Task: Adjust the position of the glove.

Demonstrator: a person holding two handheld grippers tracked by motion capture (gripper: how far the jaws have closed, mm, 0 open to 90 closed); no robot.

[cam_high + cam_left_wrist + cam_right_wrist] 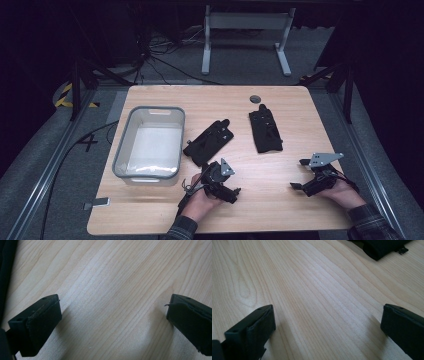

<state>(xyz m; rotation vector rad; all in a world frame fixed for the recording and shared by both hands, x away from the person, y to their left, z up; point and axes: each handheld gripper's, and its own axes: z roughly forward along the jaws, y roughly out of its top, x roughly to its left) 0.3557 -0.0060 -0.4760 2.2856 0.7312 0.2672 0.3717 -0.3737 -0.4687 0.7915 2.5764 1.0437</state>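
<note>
left gripper (231, 192): held low in the left hand (202, 200), jaws spread wide, nothing between | right gripper (299, 186): held low in the right hand (342, 192), jaws spread wide, nothing between | 2 forearms enter from bottom edge

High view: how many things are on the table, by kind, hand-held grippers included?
Black gloves: 2, the left glove and the right glove
Clear plastic bin: 1
Small dark round disc: 1
Hand-held grippers: 2, the left hand-held gripper and the right hand-held gripper
Total: 6
</note>
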